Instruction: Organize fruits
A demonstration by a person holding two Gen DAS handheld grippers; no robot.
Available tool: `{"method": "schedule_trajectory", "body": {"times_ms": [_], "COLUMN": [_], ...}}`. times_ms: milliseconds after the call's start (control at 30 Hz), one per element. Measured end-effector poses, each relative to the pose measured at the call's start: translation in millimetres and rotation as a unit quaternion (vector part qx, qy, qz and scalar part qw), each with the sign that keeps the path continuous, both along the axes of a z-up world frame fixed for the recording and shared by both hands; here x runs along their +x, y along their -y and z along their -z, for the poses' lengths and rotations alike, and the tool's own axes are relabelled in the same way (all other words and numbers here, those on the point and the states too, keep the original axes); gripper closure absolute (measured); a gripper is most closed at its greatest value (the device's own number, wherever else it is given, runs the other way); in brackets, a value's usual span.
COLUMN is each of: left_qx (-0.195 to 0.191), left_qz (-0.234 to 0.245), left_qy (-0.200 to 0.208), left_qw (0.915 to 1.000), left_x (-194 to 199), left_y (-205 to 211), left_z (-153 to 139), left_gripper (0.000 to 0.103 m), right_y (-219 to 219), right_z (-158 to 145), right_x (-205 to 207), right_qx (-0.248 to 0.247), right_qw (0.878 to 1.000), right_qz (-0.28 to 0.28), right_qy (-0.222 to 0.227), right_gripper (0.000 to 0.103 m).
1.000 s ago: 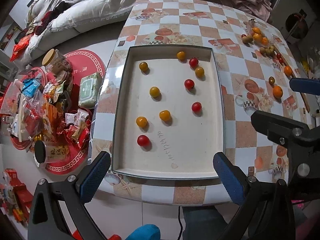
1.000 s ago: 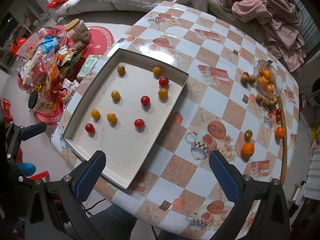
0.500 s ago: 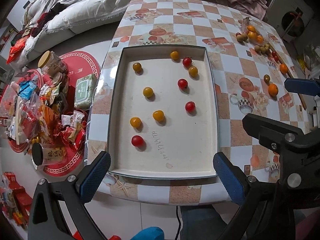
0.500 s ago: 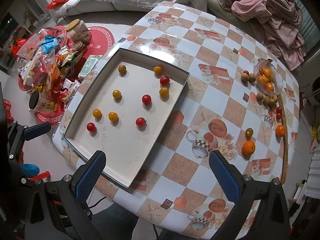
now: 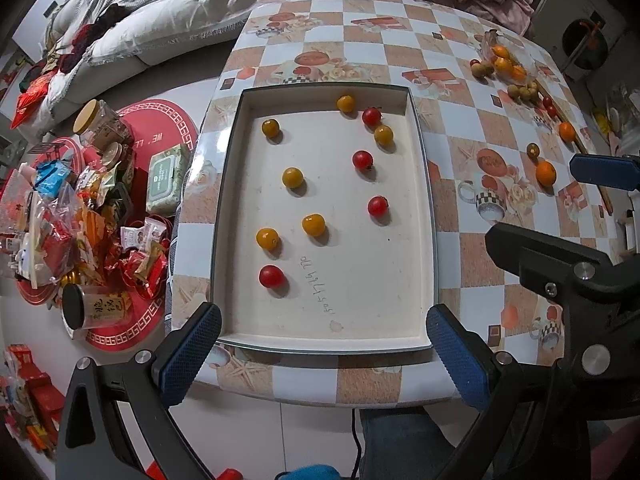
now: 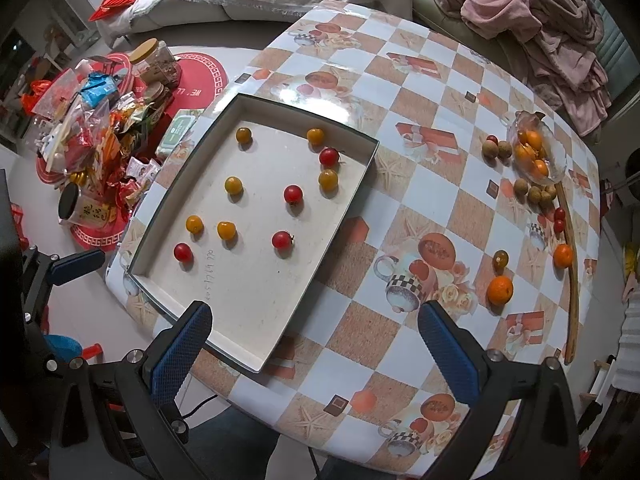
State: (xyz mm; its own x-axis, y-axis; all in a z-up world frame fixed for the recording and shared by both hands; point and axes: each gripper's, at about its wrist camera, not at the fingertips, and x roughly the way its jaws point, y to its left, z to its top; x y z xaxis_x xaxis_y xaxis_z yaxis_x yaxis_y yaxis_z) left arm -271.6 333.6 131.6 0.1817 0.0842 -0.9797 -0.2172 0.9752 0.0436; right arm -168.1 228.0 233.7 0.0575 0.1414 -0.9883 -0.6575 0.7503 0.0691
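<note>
Surface: checkered oilcloth surface point(image 6: 404, 92), white tray point(image 5: 424, 184) at its near edge.
Tray: five yellow and four red cherry tomatoes point(image 5: 362, 159) scattered inside, none touching.
Loose fruit: oranges point(image 6: 499, 290), longans and more tomatoes well apart to the right, near a glass bowl point(image 6: 558, 168).
Left tool point(image 5: 320, 354): fingers apart, empty, hovering before the tray.
Right tool point(image 6: 320, 350): fingers apart, empty.
Risk: round tomatoes may roll off or burst under a hard pinch.
</note>
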Motion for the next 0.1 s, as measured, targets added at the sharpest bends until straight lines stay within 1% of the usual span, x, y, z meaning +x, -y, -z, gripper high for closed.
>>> {"method": "schedule_trajectory", "body": {"times_ms": [100], "left_qx": [0.001], "left_qz": [0.003], "left_qy": [0.005], "left_qw": [1.0000], "left_x": [0.1], "left_y": [0.5], "left_z": [-1.9], "left_gripper": [0.000], "right_y": [0.5], "right_z": [0.3], "right_x": [1.8], "right_qx": [0.000], "right_qw": [1.000], "right_qz": [-0.001], "right_qy": [-0.001], "right_gripper": [0.000]}}
